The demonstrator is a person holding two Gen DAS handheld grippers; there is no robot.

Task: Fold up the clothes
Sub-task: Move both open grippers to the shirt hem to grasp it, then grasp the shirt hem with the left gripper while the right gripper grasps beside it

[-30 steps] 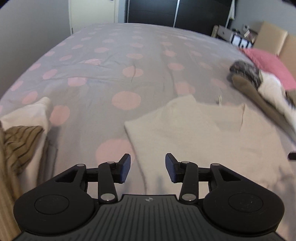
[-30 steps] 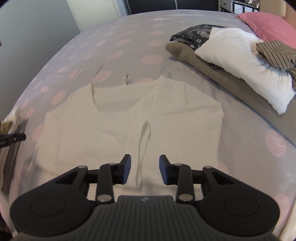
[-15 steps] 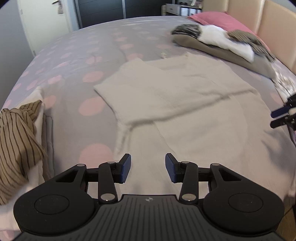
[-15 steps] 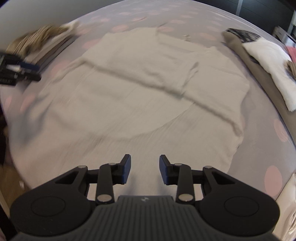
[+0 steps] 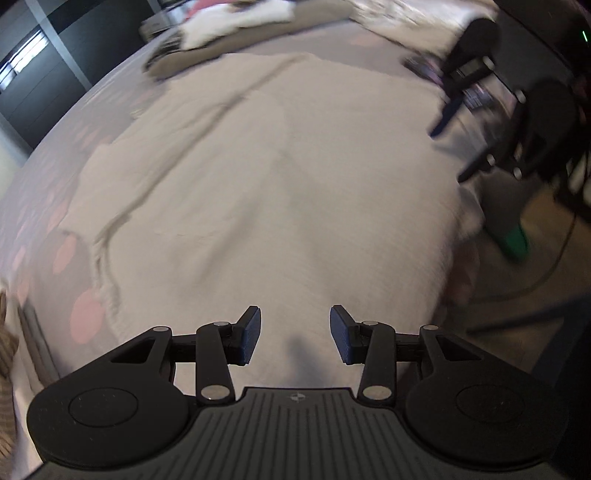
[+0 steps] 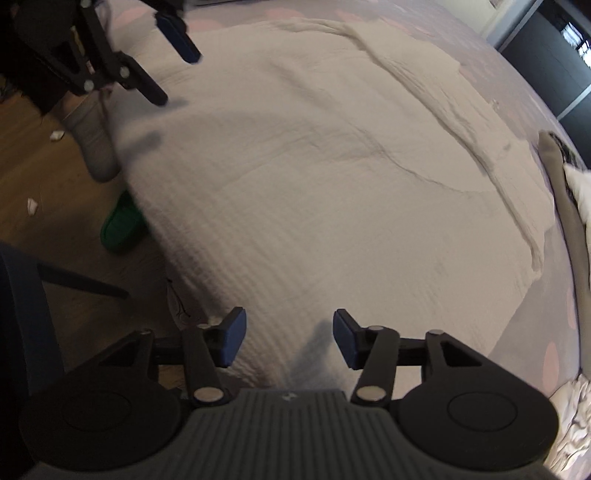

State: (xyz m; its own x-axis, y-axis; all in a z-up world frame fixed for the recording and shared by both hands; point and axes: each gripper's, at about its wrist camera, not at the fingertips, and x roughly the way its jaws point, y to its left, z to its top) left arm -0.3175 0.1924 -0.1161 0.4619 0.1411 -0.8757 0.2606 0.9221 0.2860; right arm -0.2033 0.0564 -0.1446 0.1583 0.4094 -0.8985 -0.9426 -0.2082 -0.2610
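**Both grippers wide apart over the cream garment**

A big cream garment (image 5: 280, 177) lies spread on the bed (image 5: 44, 173), which has a grey cover with pink dots. The cloth covers most of the near part of the bed, and its near edge hangs over the bed side toward the wood floor (image 6: 44, 199). One folded part lies across the far half, with a long raised ridge (image 6: 454, 122) running along it.

The left gripper (image 5: 294, 334) has its two blue pads well apart and nothing between them. It is above the near part of the garment; whether it touches the cloth, I cannot tell. The right gripper (image 6: 286, 339) is also spread, with empty space between its pads, over the near edge of the garment where it meets the bed side. Each gripper shows in the other camera (the left view is a little blurred): the right one at the right side (image 5: 454, 122), the left one at the top left corner (image 6: 173, 48).

Beside the bed stands a foot in a grey sock (image 6: 92, 144), and a green slipper (image 6: 122, 225) is on the floor near it. A pile of other clothes (image 5: 236, 33) lies at the far end of the bed.
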